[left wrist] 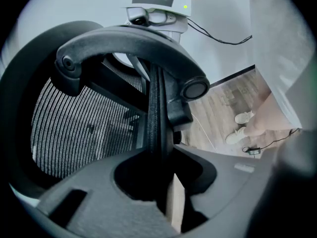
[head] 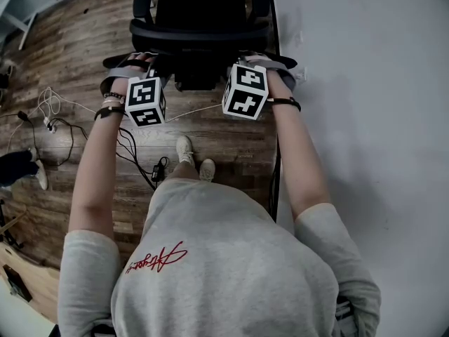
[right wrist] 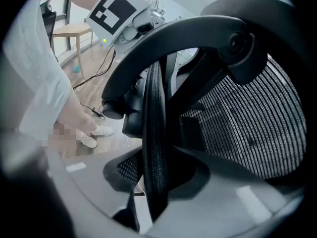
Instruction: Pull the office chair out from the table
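A person stands behind the black office chair (head: 200, 20), a gripper in each hand clamped on its back. The left gripper (left wrist: 163, 155) has its jaws drawn narrow on the thin backrest rim (left wrist: 157, 108), which runs upright between them. The right gripper (right wrist: 154, 175) holds the same rim (right wrist: 154, 128) on the chair's other side, its jaws also pinched on the padded edge. Beyond both sets of jaws lie the mesh back (left wrist: 74, 128) and the curved black bar (left wrist: 129, 41) at the top of the chair. The chair stands on the wood floor, close beside the edge of the white table (head: 365, 83), which lies outboard of the right gripper.

The grip looks like the weak point. Each pair of jaws holds only a slim, rounded edge, so a sharp tug could slide the pads off the rim and leave the chair where it is. Pulling from this high up may also rock the chair toward the person rather than roll it. An uneven pull would swing it, and the arm nearest the table could knock the table edge.

Behind the jaws, on the person's side, loose cables (head: 133, 153) and a small power adapter (head: 160, 168) lie on the floor, just beside the white shoes (head: 195, 159). A backward step or a rolling wheel could snag them.
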Tool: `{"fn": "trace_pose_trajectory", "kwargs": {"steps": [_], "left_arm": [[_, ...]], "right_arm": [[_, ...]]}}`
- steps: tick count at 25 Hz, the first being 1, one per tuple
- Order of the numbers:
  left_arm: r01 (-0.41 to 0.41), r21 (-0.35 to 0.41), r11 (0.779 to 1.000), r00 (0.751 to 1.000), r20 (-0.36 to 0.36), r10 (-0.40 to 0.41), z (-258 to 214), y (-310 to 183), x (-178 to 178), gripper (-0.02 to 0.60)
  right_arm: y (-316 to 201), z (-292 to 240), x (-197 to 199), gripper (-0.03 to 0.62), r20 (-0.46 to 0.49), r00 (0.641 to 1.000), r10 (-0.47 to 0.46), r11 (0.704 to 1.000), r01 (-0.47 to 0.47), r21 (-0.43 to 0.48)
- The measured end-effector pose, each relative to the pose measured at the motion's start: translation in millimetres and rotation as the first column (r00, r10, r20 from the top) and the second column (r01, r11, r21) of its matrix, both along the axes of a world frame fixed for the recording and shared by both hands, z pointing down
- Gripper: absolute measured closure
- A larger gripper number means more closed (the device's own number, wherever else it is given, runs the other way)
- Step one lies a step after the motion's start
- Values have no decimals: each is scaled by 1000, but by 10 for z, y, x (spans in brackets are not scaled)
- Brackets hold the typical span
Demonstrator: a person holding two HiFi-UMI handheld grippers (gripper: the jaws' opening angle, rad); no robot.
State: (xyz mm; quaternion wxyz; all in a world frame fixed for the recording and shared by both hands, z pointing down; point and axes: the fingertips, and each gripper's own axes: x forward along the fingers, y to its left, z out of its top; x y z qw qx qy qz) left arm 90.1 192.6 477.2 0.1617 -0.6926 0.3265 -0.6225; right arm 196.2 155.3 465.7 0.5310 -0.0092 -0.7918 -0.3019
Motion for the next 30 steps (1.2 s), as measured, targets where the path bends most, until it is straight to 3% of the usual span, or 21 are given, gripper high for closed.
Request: {"fn": "trace_pose_trajectory", "kwargs": {"steps": [30], "left_arm": [[-38,8,999,999,-1,38,-9,472,181,492]], "right_arm": [[485,-5,168,476,1,999,36,999,-36,3]]}}
